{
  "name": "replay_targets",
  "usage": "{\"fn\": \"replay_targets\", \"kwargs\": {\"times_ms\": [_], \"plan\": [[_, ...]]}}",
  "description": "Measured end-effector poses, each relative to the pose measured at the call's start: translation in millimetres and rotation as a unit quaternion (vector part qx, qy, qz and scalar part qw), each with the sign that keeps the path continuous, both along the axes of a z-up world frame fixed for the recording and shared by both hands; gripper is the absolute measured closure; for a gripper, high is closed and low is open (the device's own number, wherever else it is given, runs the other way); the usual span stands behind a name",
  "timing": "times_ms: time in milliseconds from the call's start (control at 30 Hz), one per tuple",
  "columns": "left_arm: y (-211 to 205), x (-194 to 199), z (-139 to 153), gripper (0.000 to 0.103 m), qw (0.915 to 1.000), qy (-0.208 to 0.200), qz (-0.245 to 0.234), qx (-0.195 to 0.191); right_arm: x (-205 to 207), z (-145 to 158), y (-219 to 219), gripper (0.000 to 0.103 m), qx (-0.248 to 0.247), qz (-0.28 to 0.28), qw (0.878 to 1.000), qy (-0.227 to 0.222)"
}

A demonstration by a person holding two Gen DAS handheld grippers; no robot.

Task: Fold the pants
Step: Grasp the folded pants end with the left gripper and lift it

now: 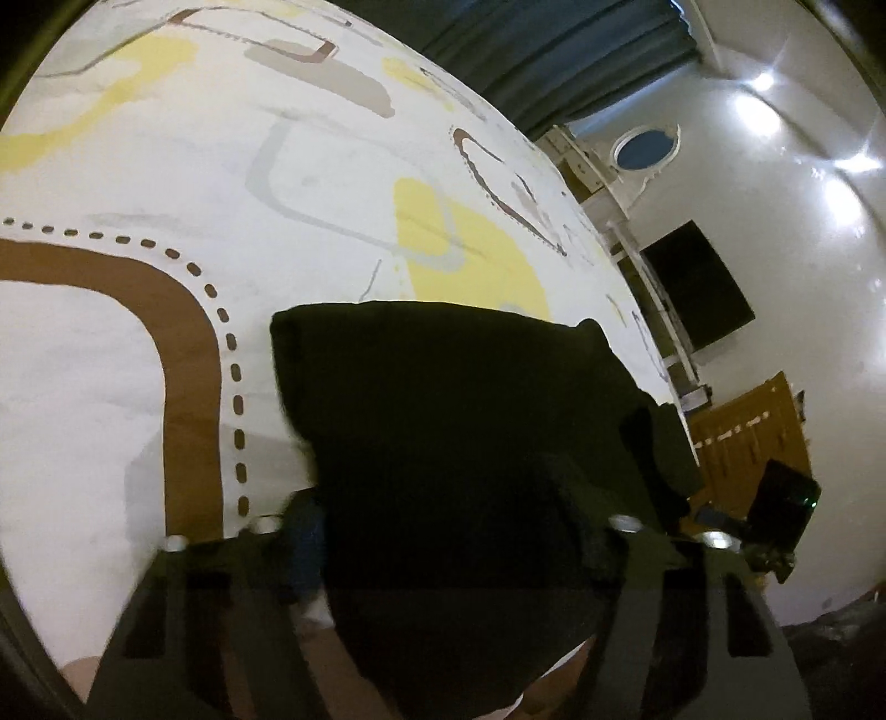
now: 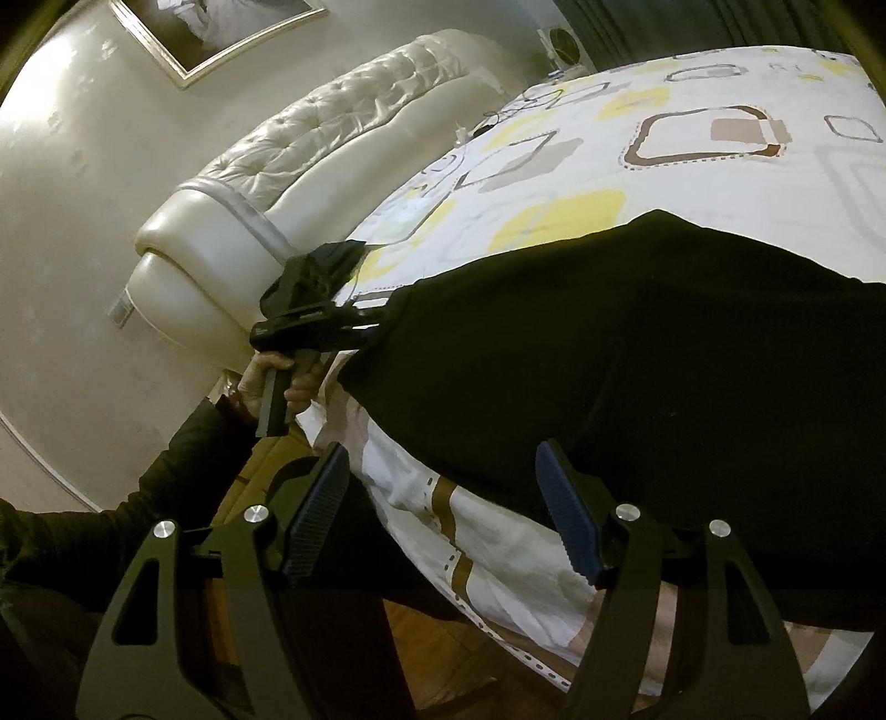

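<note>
Black pants (image 2: 637,343) lie in a broad folded mass along the near edge of the bed. In the left wrist view the pants (image 1: 443,387) fill the whole gap between the fingers of my left gripper (image 1: 443,520), and the cloth touches both pads and hides the tips. The right wrist view shows the left gripper (image 2: 371,324) at the pants' left end, held by a person's hand (image 2: 260,382). My right gripper (image 2: 443,487) stands open at the bed's near edge. Its right pad (image 2: 565,515) is beside the pants' hem, and nothing is pinched.
The bed sheet (image 2: 554,166) is white with yellow, brown and grey shapes. A padded cream headboard (image 2: 310,149) stands at the left, below a framed picture (image 2: 216,27). Wooden floor (image 2: 432,620) shows under the bed edge. A dark curtain (image 1: 554,50) and a dark screen (image 1: 698,288) are beyond the bed.
</note>
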State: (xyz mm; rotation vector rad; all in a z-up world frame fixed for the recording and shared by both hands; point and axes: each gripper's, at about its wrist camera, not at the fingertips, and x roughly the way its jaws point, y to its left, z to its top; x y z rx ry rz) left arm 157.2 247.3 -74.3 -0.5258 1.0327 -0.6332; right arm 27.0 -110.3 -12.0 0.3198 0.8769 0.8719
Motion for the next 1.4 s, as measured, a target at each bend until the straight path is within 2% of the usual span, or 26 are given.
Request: {"fn": "replay_targets", "kwargs": {"times_ms": [67,167,300,333,367,567,700,1000,1233,1400], "plan": [[1.8,1.2,-4.0,0.073,1.0,0.008,0.004,0.005,0.4,-1.3,0.3,0.033,0.0,0.0,1.0,0.002],[4.2,0.0,-6.2,0.073,0.9999,0.009,0.006,-0.005,0.9,-2.8,-1.1,0.033,0.002,0.0,1.0,0.006],[-6.6,-3.0,4.8,0.074,0.9994,-0.005,0.007,0.032,1.2,-2.5,-2.8,0.033,0.003,-0.003,1.0,0.007],[-8.3,-4.1,9.4,0.078,0.9993,-0.01,0.008,0.034,1.1,-2.3,-3.8,0.033,0.004,-0.004,1.0,0.007],[-9.4,-4.4,13.3,0.089,0.9994,-0.014,0.008,0.03,2.1,-2.3,-4.5,0.033,0.004,-0.005,1.0,0.007],[-33.2,-14.1,58.7,0.089,0.9973,-0.063,-0.01,0.035,2.4,0.9,-17.2,0.033,0.011,-0.019,1.0,0.001],[-56.2,-18.2,89.5,0.089,0.9946,-0.095,-0.037,0.019,3.5,2.5,-27.8,0.033,0.017,-0.031,0.999,-0.001],[-129.3,-20.8,134.2,0.089,0.9878,-0.129,-0.088,0.001,3.3,4.9,-56.7,0.033,0.031,-0.061,0.998,-0.006],[-192.8,-24.8,141.5,0.089,0.9824,-0.134,-0.13,0.001,6.0,3.2,-77.3,0.033,0.052,-0.078,0.996,-0.001],[-237.2,-31.5,126.4,0.088,0.9783,-0.134,-0.156,0.029,15.8,-2.7,-93.2,0.033,0.087,-0.088,0.992,0.022]]}}
